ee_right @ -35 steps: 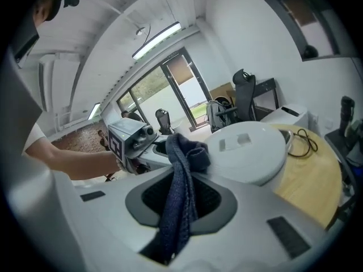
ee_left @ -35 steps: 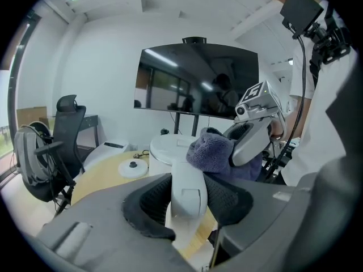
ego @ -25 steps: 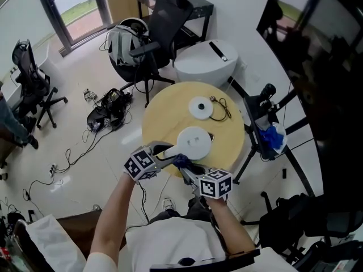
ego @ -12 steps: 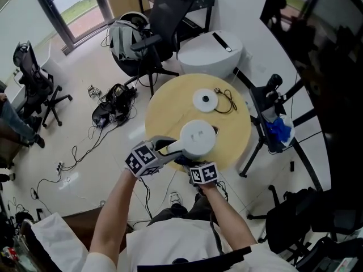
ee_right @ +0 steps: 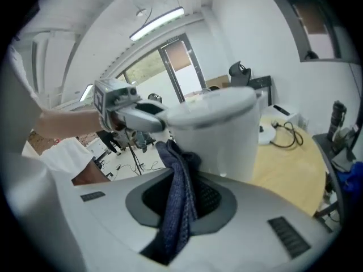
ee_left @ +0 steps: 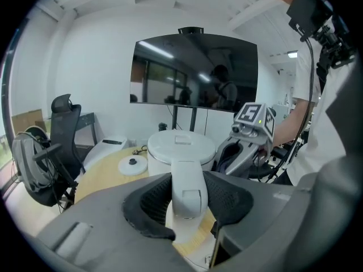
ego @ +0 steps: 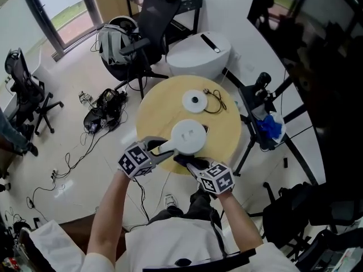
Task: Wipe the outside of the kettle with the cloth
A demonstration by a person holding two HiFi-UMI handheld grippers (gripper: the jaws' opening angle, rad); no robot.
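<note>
Left tongs (ee_left: 188,200) part-open, clamped on kettle handle (ee_left: 186,174), right tongs (ee_right: 182,200) narrow, pinching blue cloth (ee_right: 177,169), seemingly against kettle (ee_right: 227,135)

There are two grippers, the left gripper (ego: 163,148) and the right gripper (ego: 185,161), with one kettle (ego: 188,136) just ahead of them and one cloth (ee_right: 178,197) in the right one's jaws. Under them is one table (ego: 229,132), and beyond the kettle lies one base (ego: 194,101) with one cord (ego: 219,103). Two chairs are in view, one chair (ego: 156,21) far ahead and a second chair (ego: 24,86) well left of the left gripper, and one tripod (ego: 258,120) stands right of the right gripper.
</note>
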